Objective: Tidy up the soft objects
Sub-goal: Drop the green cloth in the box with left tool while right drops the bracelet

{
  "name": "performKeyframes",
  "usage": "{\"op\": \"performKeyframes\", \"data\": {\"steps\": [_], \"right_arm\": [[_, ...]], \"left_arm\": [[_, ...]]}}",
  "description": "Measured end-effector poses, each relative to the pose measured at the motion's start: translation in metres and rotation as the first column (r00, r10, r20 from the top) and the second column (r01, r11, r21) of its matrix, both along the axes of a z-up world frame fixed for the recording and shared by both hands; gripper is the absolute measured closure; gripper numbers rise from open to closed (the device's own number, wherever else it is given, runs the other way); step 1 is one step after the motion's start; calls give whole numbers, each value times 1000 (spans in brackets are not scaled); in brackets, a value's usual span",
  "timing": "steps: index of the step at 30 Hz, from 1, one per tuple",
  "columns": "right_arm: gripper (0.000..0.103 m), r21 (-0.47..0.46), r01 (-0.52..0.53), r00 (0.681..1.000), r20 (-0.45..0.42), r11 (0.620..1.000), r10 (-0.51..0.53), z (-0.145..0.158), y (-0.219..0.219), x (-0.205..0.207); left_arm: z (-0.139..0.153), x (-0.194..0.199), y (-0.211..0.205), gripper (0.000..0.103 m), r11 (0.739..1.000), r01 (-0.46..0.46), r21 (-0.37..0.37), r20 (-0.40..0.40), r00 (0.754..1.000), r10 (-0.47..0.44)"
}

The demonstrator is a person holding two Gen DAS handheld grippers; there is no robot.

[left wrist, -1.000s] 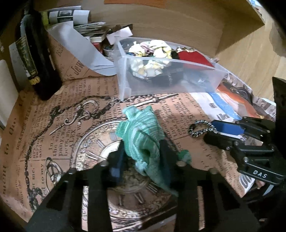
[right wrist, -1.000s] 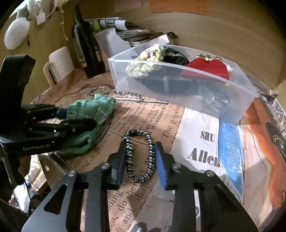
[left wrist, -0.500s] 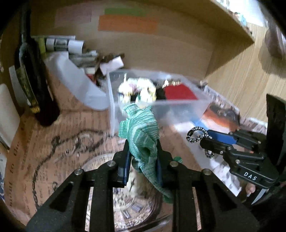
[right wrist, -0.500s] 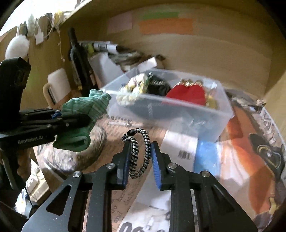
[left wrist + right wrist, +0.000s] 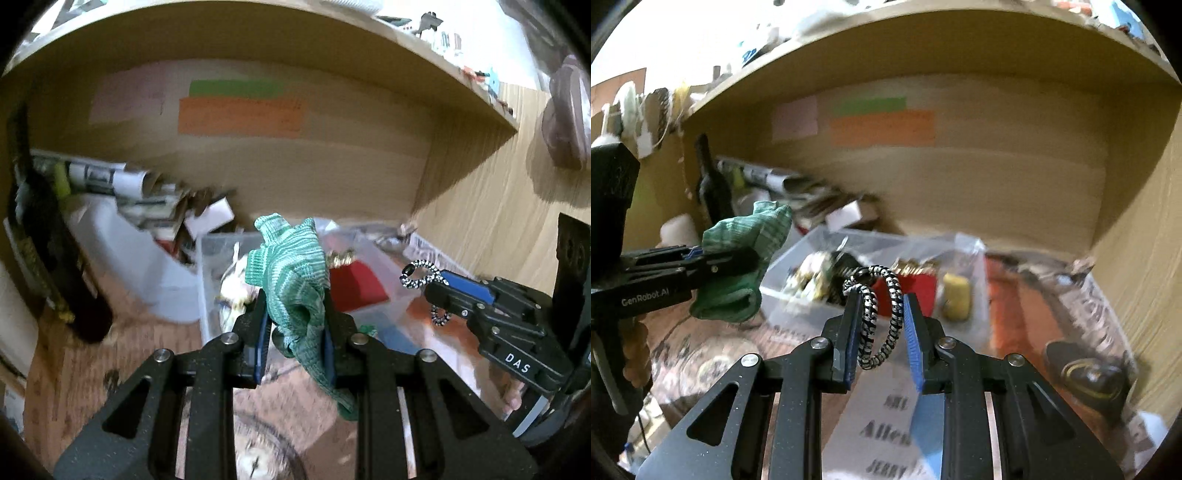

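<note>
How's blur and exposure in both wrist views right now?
Left wrist: bin and bottle smeared by motion, green cloth between the fingers sharp. Right wrist: top left blown out, bin blurred, striped hair tie crisp.

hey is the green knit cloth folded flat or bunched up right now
Bunched up. The green knit cloth is crumpled between the shut fingers of the left tool, a loose end hanging below, held in the air before the clear bin.
</note>
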State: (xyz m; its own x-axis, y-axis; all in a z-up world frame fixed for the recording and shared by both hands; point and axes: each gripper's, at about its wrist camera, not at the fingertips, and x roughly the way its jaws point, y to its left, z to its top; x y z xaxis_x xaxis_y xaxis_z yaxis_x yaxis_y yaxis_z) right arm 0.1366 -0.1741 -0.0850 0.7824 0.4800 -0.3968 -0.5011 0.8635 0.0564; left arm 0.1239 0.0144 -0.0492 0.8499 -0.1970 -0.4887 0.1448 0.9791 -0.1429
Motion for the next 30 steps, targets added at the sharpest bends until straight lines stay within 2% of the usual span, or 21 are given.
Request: {"op": "performKeyframes", "data": {"steps": [5, 8, 15, 18, 26, 29, 30], "right_arm": [[82, 10, 42, 999, 28, 999, -42, 7, -8, 16], [82, 7, 55, 998, 27, 998, -55, 6, -9, 30], [82, -20, 96, 995, -19, 995, -96, -8, -6, 69], [82, -38, 107, 993, -49, 994, -109, -17, -4, 81], [82, -93, 68, 985, -149, 993, -82, -39, 7, 99], [82, -112, 60, 986, -151, 992, -77, -40, 11, 98], [78, -116, 60, 986, -150, 991, -77, -40, 12, 97]], "left_arm": [[9, 27, -9, 79, 1000, 3, -4, 26, 1000, -3], [6, 47, -16, 79, 1000, 6, 4, 15, 1000, -6], [-14, 85, -32, 79, 999, 34, 15, -58, 998, -33], [-28, 105, -38, 79, 998, 54, 21, -113, 992, -51], [-57, 128, -43, 79, 997, 51, 57, -198, 979, -39], [-60, 128, -42, 73, 997, 53, 53, -216, 976, -41], [-60, 128, -40, 71, 997, 52, 49, -221, 975, -40]]}}
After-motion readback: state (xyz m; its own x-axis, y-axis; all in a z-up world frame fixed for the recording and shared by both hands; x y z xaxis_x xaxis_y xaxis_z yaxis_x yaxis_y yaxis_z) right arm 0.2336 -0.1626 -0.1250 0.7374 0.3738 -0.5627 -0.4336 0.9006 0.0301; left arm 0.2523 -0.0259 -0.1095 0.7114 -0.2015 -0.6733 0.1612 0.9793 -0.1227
